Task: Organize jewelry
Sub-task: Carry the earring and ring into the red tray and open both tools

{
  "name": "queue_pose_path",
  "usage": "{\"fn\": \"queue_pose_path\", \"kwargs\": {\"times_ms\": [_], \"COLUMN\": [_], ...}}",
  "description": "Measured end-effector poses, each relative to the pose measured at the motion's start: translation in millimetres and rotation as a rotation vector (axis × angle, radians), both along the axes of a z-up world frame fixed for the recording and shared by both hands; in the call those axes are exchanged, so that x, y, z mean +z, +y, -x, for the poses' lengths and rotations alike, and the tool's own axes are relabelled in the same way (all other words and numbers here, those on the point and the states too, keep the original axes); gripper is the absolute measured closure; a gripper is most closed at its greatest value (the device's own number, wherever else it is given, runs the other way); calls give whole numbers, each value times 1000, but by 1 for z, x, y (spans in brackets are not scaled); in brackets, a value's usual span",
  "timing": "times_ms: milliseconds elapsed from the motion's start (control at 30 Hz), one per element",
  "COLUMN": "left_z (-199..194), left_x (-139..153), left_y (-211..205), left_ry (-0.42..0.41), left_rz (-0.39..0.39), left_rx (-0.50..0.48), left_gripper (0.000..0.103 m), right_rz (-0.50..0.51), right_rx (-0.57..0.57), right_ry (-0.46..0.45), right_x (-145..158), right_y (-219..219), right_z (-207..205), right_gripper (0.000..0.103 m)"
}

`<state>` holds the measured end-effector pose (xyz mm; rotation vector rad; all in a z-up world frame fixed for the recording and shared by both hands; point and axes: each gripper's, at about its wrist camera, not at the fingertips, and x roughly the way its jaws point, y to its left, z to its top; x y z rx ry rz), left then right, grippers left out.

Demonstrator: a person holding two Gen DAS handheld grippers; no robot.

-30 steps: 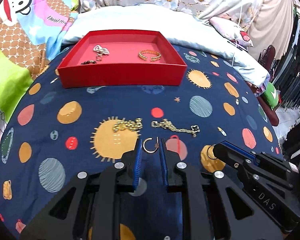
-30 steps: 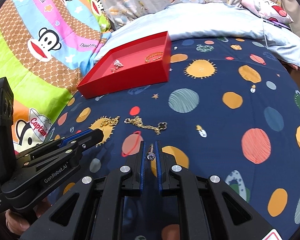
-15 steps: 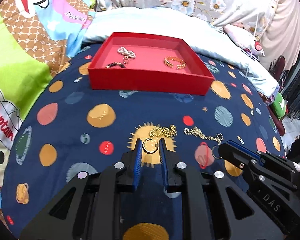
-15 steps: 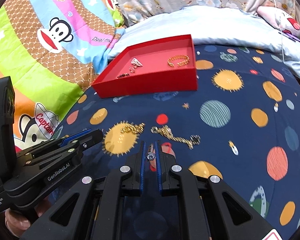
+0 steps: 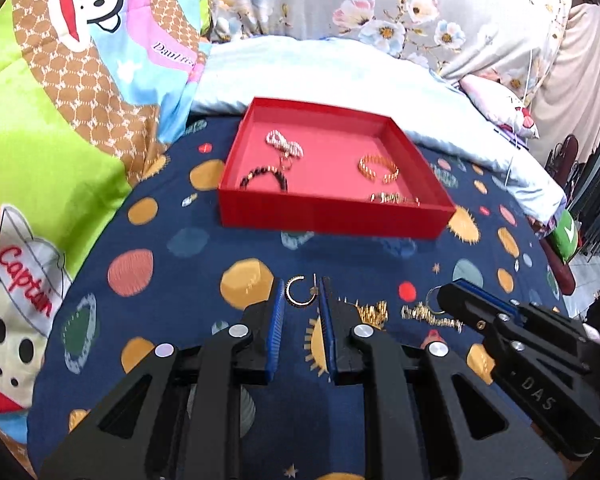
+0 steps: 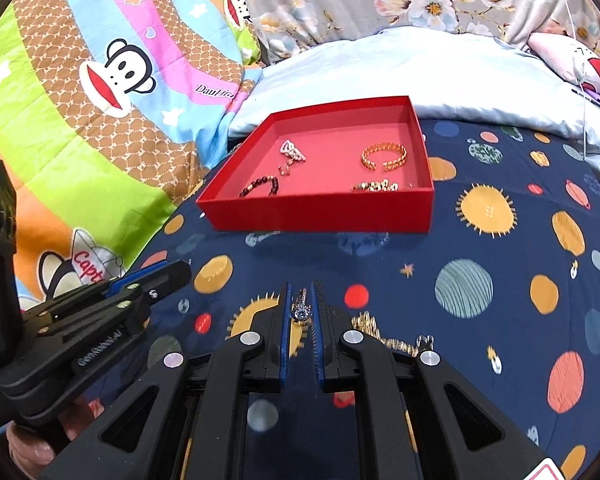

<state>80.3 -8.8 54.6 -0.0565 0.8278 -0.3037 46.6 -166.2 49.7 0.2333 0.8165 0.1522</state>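
Note:
My left gripper (image 5: 302, 294) is shut on a gold hoop earring (image 5: 298, 292), held above the blanket short of the red tray (image 5: 332, 216). My right gripper (image 6: 301, 300) is shut on a silver ring with a stone (image 6: 301, 309), also in front of the red tray (image 6: 320, 212). The tray holds a gold cuff bracelet (image 6: 384, 157), a dark bead bracelet (image 6: 262, 186), a silver bow piece (image 6: 293, 151) and a small gold chain (image 6: 374, 186). Two gold chains (image 5: 430, 316) lie on the blanket under the grippers.
The tray sits on a navy planet-print blanket (image 6: 500, 264). A light blue pillow (image 6: 420, 68) lies behind the tray. A colourful monkey-print quilt (image 6: 80, 100) is on the left. The right gripper's body (image 5: 520, 340) shows at the left view's right.
Both grippers have moved forward toward the red tray, each still holding its piece. The gold chains on the blanket have fallen behind the fingertips.

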Motion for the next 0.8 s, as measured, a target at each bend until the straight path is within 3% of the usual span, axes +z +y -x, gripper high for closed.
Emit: {"fn": "queue_pose_path", "kwargs": {"times_ms": [467,800], "left_z": [-61,-108], "left_x": [28,28], "left_y": [-14,-32], "left_ry": [-86,-97], "left_rz": [-25,-28], "left_rx": [2,-2], "left_gripper": [86,86], "right_rz": [44,65], "right_rx": [-41,-50], "right_ry": [-78,-84], "right_x": [25,19], "right_y": [-25,-34], "right_z": [-64,-111], "right_gripper": [94,94]}}
